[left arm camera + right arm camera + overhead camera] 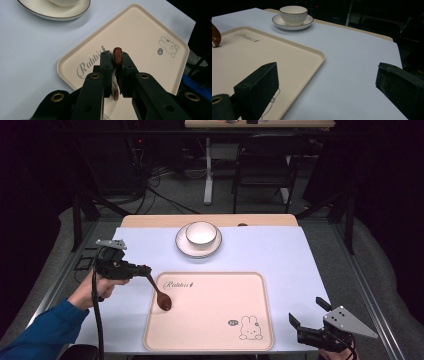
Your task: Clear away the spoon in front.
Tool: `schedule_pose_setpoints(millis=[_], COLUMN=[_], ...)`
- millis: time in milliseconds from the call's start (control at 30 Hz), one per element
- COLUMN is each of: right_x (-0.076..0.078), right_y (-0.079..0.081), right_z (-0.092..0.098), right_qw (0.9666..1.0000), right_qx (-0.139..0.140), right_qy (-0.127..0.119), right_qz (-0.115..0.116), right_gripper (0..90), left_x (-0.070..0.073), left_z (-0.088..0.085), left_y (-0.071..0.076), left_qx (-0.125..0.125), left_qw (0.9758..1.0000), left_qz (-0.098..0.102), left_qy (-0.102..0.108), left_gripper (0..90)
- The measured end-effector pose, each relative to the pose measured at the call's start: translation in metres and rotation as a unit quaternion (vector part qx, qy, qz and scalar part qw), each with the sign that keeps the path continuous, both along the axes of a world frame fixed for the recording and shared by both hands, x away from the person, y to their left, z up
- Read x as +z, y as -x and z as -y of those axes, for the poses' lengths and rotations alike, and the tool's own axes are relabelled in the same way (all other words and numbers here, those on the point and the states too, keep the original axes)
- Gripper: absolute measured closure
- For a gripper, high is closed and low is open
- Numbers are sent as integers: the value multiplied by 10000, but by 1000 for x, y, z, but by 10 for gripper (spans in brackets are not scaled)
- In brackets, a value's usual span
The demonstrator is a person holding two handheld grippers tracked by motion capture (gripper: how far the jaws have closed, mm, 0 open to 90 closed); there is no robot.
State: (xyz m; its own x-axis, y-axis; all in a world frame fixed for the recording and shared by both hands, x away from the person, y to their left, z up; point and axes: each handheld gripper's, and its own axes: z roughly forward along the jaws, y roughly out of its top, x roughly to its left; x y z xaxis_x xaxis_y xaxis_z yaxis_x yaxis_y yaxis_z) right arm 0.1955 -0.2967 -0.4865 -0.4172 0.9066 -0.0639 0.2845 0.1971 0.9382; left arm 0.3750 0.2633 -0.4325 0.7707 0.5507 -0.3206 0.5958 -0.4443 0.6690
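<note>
jaws of the left gripper [142, 270] pinch the handle of a brown spoon [160, 295], its bowl low over the tray [210, 330] near the tray's left edge. the right gripper [300, 325], jaws spread wide, sits at the table's [280, 250] near right corner. a bowl [201, 233] on a saucer [185, 247] stands near the far edge.

On the cream tray [140, 32] you can read grey script that starts "Rabbi", seen in the left gripper view; its last letters are hidden behind the tool's jaws. In the high view the same script [178, 284] sits by the tray's far left corner, too small to read there. A small round badge [160, 51] beside the drawn rabbit [170, 46] carries marks you cannot make out.
</note>
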Motion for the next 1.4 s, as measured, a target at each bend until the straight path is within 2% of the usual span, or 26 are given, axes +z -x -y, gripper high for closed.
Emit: schedule_pose_setpoints(millis=[133,233,300,500,767,1167,1367,1400], right_x=[0,0,0,0,0,0,0,0], right_y=[0,0,0,0,0,0,0,0], right_z=[0,0,0,0,0,0,0,0], right_qw=[10000,10000,10000,10000,10000,10000,10000,10000], right_qx=[1,4,4,-1,8,2,7,3], right_qy=[-3,2,1,1,7,5,5,1], right_qz=[1,0,-3,-5,-2,-11,-11,-12], right_gripper=[36,36,36,36,36,36,36,36], left_x=[-4,-6,-8,-17,-30,-45,-55,-57], left_z=[2,4,6,14,24,32,34,36], left_y=[-3,-6,-8,-19,-32,-40,-43,-43], left_qx=[-9,22,71,76,72,213,257,263], left_qw=[10000,10000,9998,9996,9998,9996,9995,9996], left_qz=[-45,45,127,181,196,28,-80,-83], left_qy=[60,-13,-140,-188,31,177,137,74], left_gripper=[832,820,803,781,779,774,762,759])
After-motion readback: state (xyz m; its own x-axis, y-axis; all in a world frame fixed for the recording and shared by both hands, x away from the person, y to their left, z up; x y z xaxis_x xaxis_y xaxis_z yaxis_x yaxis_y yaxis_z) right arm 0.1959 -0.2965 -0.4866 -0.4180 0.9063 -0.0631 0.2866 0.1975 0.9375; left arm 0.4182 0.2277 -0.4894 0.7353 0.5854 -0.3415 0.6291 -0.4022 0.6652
